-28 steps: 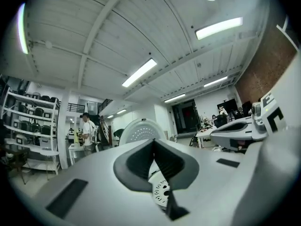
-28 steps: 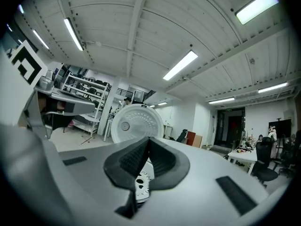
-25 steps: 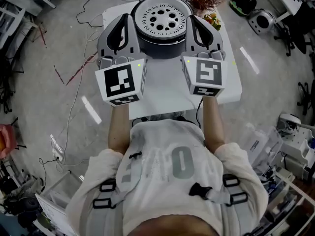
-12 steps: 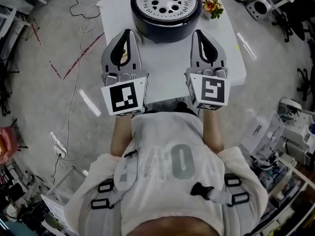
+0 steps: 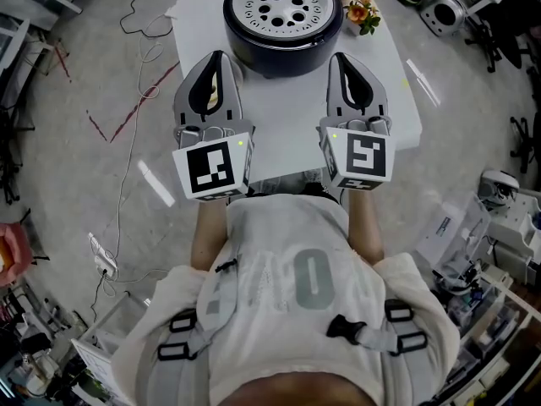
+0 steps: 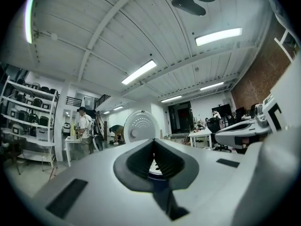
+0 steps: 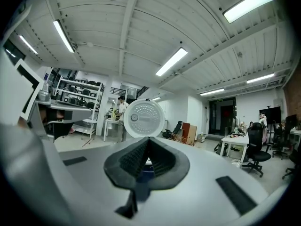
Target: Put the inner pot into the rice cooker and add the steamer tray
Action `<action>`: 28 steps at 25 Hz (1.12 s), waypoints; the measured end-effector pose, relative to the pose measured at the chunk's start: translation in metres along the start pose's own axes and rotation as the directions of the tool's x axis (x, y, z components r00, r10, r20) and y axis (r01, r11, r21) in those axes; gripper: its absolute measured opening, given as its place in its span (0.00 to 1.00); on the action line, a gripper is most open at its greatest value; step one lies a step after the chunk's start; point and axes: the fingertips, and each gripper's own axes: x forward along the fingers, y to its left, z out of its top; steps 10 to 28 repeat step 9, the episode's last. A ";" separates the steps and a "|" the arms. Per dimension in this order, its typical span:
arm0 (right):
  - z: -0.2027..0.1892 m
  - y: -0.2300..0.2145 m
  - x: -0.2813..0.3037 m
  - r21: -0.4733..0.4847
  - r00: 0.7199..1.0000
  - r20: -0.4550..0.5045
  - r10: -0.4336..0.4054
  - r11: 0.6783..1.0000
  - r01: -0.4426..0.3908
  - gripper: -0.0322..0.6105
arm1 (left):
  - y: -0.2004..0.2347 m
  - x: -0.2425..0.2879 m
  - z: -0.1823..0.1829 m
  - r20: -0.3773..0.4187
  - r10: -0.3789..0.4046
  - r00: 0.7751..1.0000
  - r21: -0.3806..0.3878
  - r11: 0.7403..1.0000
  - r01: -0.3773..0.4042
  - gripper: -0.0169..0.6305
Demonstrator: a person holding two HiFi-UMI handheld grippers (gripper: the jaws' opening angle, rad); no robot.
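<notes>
The dark round rice cooker [image 5: 285, 36] stands at the far middle of the white table [image 5: 279, 125]. The white steamer tray [image 5: 284, 5] with several round holes lies in its top. The cooker's open round lid [image 6: 138, 127] [image 7: 143, 118] stands upright behind it in both gripper views. My left gripper [image 5: 215, 60] and right gripper [image 5: 341, 61] are both shut and empty, held level over the table just short of the cooker, one at each side. In the left gripper view [image 6: 154, 142] and the right gripper view [image 7: 149, 142] the jaws meet with nothing between them.
A small bunch of flowers [image 5: 363, 13] sits at the table's far right corner, next to the cooker. Cables [image 5: 139, 53] trail on the floor left of the table. Chairs and equipment [image 5: 446, 13] stand to the right. People [image 6: 84, 126] work at benches in the background.
Both grippers have drawn back from the sides of the cooker toward the table's near edge. Over the last half second they have held still.
</notes>
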 end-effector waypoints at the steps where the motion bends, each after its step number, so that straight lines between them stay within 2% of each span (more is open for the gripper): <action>1: 0.000 -0.001 0.000 0.001 1.000 0.000 0.001 1.000 -0.001 0.06 | 0.000 0.000 0.000 -0.003 0.001 1.000 -0.001 1.000 -0.001 0.06; 28: -0.003 -0.012 0.002 0.016 1.000 -0.010 0.008 1.000 -0.008 0.06 | -0.006 0.005 0.000 -0.013 0.008 1.000 -0.007 1.000 -0.008 0.06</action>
